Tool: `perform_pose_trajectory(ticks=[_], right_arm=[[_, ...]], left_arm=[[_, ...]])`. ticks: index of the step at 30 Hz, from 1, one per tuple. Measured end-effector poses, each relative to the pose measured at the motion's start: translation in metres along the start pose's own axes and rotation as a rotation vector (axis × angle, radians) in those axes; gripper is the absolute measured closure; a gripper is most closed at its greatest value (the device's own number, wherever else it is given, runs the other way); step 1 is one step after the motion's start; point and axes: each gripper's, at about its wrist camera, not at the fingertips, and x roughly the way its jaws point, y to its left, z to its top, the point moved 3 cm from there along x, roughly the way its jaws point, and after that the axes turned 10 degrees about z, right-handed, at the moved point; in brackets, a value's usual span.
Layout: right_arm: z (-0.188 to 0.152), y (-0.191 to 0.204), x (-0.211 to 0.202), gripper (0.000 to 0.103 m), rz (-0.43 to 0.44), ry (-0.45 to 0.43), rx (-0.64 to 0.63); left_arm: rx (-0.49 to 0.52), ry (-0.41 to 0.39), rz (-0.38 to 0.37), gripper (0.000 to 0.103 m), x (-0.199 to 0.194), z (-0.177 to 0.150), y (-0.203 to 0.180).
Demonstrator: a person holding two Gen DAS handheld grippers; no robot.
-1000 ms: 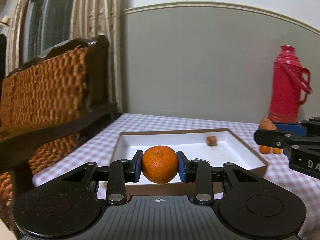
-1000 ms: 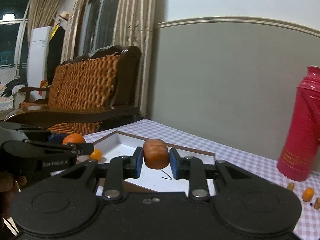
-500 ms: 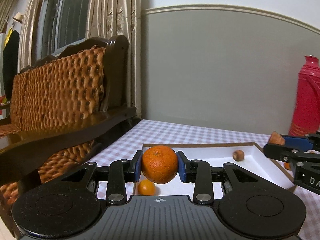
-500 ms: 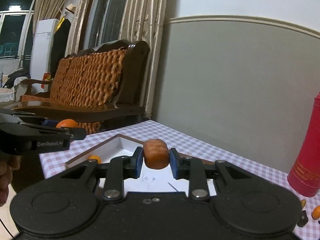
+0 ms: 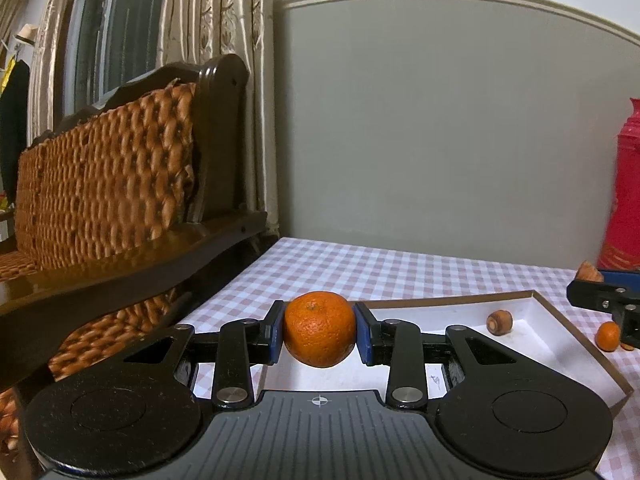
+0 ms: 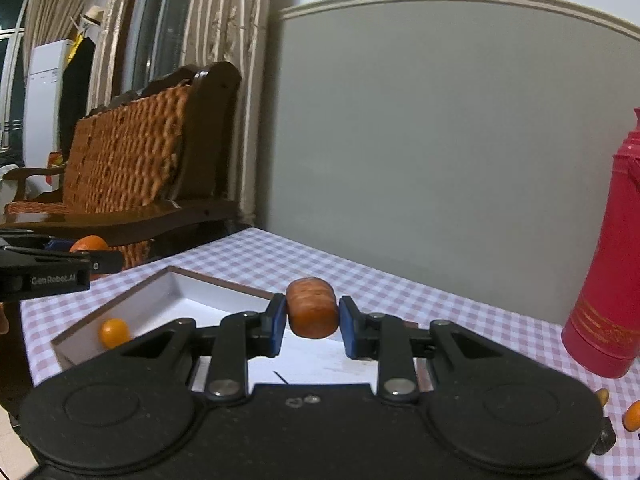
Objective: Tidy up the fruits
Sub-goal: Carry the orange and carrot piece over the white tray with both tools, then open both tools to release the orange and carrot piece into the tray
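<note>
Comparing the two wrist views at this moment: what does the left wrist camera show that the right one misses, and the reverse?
Only the left wrist view: a small brown fruit lying in the tray, and a small orange fruit on the cloth beyond the tray's right rim.
Only the right wrist view: a small orange fruit inside the tray's left corner, and a white fridge in the background.
Both: the white tray, the checked tablecloth, the red flask, the wicker bench, the orange in the left tool and the brown fruit in the right tool.

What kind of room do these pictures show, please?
Probably a living or dining room in a home. A dark wooden armchair with a woven cushion stands beside a table with a checked tablecloth, striped curtains hang at a window, and a red thermos flask stands on the table.
</note>
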Motion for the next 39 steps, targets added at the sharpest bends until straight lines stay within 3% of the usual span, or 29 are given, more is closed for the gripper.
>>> perform_pose_trajectory(ticks=[8,21,22,23,24,25,26,39], right_arm=[[0.003,-0.014,0.012,0.083,-0.011,0.013,0.012],[-0.001,-0.044,0.047,0.083,-0.023,0.107,0.080],[-0.001,-0.047,0.048,0.083,-0.027,0.113,0.084],[-0.002,-0.049,0.051,0.075,-0.026,0.134,0.080],[-0.004,-0.052,0.054,0.042,-0.038,0.157,0.076],[-0.005,-0.054,0.051,0.018,-0.081,0.129,0.069],[-0.005,-0.053,0.045,0.007,-0.106,0.074,0.062],[-0.006,-0.048,0.030,0.007,-0.086,0.085,0.082]], left_arm=[[0.025,0.015,0.000,0.067,0.017,-0.002,-0.007],[0.036,0.082,0.021,0.067,0.052,-0.005,-0.012],[0.038,0.094,0.030,0.062,0.055,-0.006,-0.012],[0.030,0.096,0.051,0.028,0.055,-0.008,-0.011],[0.012,0.072,0.074,0.008,0.052,-0.009,-0.008],[-0.004,0.029,0.083,0.000,0.047,-0.009,-0.006],[-0.005,0.011,0.078,0.000,0.043,-0.007,-0.005],[-0.006,0.000,0.081,0.000,0.025,-0.005,-0.004]])
